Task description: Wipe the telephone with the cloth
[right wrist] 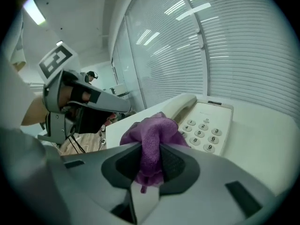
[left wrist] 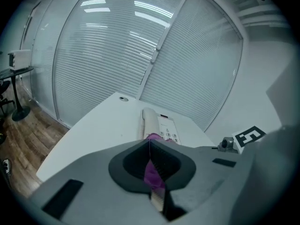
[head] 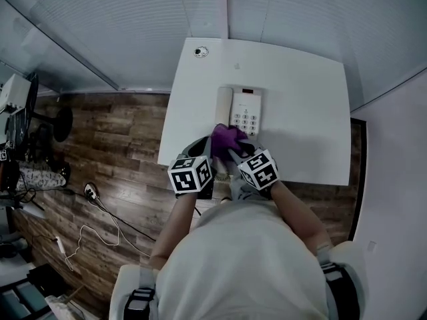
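A white push-button telephone (head: 243, 111) lies on the white table (head: 307, 85), its handset (head: 224, 104) resting on the left side. A bunched purple cloth (head: 227, 138) sits at the phone's near edge, over the lowest keys. Both grippers meet at it. In the left gripper view, my left gripper (left wrist: 151, 159) is shut on a thin fold of the cloth (left wrist: 152, 173), with the telephone (left wrist: 159, 124) just beyond. My right gripper (right wrist: 151, 162) is shut on a thick wad of the cloth (right wrist: 152, 134), beside the keypad (right wrist: 204, 132). The left gripper (right wrist: 84, 102) shows at that view's left.
A small round grommet (head: 200, 51) sits at the table's far left corner. Slatted blinds and glass walls stand behind the table. Left of the table is wood floor with cables (head: 93, 202) and equipment. The table's near edge runs just under both grippers.
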`<action>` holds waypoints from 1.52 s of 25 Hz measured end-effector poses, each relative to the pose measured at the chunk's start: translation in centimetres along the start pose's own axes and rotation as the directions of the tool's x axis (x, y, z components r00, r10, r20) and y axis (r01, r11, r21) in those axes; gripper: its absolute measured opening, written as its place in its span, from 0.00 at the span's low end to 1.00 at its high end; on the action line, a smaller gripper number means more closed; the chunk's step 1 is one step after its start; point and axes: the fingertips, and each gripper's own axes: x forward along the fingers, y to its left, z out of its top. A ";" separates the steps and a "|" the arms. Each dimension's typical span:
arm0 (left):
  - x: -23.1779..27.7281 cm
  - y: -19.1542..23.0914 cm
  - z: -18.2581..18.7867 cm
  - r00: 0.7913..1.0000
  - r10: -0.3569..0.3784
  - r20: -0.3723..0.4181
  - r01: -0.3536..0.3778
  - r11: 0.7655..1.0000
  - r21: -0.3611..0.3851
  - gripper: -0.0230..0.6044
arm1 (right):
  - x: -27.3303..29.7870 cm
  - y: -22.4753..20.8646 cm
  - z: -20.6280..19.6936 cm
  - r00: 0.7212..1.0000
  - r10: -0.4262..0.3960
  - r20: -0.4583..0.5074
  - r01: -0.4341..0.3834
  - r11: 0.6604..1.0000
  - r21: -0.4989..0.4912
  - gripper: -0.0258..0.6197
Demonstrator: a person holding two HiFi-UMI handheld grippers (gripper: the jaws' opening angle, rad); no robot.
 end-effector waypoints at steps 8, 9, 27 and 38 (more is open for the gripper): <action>2.6 -0.8 0.6 0.999 -0.037 -0.036 0.039 0.998 0.056 0.07 | -4.4 -4.0 1.3 0.991 -0.099 0.090 0.091 0.992 0.092 0.19; 3.2 -1.0 0.5 0.998 -0.043 -0.044 0.046 0.997 0.067 0.07 | -4.9 -4.6 1.4 0.988 -0.116 0.100 0.105 0.989 0.103 0.19; 11.2 -1.3 2.2 0.990 0.086 -0.114 -0.059 0.973 0.223 0.42 | -7.2 -10.4 5.0 0.954 -0.232 0.191 0.193 0.960 0.202 0.19; 11.2 -0.9 1.8 0.982 0.142 -0.127 -0.112 0.969 0.221 0.40 | -7.1 -10.6 5.5 0.947 -0.245 0.206 0.202 0.957 0.210 0.19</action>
